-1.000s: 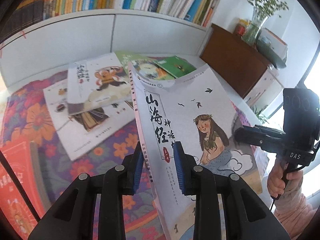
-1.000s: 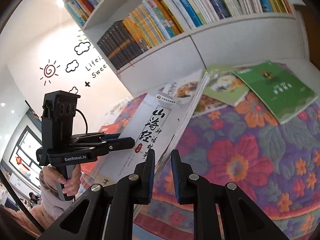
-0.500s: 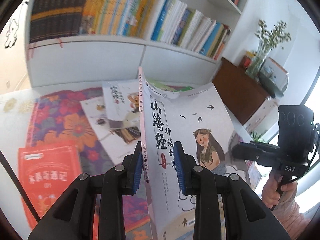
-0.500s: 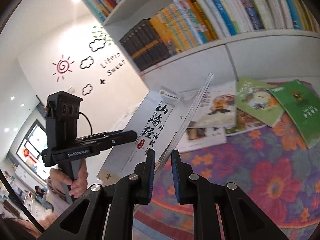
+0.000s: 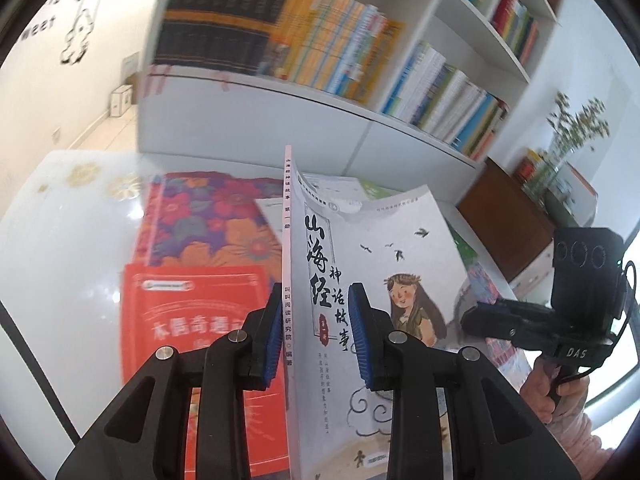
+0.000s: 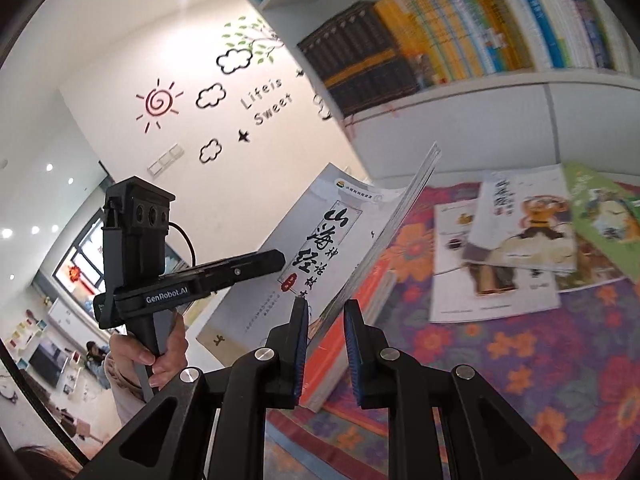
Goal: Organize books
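Note:
Both grippers hold up a white picture book (image 5: 380, 260) with black calligraphy and a long-haired girl on its cover. My left gripper (image 5: 316, 332) is shut on it at the spine, which stands nearly upright. In the right wrist view my right gripper (image 6: 326, 316) is shut on the book's (image 6: 320, 232) fanned page edge. The book hangs tilted over a red book (image 5: 192, 320) lying at the table's left end, which shows in the right wrist view as a thick red stack (image 6: 360, 292). Each view shows the other gripper (image 5: 472, 320) (image 6: 276, 260) and the hand on its handle.
A floral cloth (image 6: 520, 360) covers much of the white table (image 5: 60, 220). Several picture books (image 6: 520, 224) and a green one (image 6: 600, 208) lie loose on it. Full bookshelves (image 5: 320, 48) stand behind. A wooden cabinet (image 5: 508, 216) with a plant is at the right.
Both grippers carried the white book leftward and slightly up, away from the loose books and over the red book. The spine has turned more upright. Both grips are unchanged.

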Available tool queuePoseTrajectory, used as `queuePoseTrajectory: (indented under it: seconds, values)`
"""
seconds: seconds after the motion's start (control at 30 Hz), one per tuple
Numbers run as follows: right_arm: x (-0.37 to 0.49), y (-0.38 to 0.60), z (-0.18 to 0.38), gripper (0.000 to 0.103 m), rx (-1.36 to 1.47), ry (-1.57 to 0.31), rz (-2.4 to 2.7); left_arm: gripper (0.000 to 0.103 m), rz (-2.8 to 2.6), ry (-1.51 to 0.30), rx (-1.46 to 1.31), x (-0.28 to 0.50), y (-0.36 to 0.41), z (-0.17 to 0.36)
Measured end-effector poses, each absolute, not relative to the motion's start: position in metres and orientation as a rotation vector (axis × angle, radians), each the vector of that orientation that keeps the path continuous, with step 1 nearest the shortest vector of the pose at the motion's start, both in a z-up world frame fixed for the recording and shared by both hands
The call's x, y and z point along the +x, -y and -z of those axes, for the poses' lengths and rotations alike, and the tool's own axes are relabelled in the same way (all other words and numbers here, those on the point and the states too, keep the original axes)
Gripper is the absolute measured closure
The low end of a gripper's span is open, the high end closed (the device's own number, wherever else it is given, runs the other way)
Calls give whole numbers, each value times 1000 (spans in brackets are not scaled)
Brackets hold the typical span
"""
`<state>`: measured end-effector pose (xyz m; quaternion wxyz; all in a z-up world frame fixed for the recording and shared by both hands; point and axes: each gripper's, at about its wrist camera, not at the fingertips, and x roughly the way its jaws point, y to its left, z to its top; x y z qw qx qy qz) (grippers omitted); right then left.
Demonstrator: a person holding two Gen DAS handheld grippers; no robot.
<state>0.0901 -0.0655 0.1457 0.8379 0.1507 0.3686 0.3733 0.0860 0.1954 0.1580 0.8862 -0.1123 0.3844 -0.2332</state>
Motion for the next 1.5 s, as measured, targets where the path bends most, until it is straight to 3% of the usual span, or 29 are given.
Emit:
queuePoseTrajectory:
  seconds: [0.37,0.93,1.5]
  values:
    - [128,-2,-100,86,306,-915,-850,74,401,-827,-305,94,-249,-114]
    - [157,-30,-53,86,358,-1043,-859,74,321,-898,-354,96,-277,-72]
    - [158,-31,-32,86,366,-1086,-816,69,172,-962,-189,101,-267,-59]
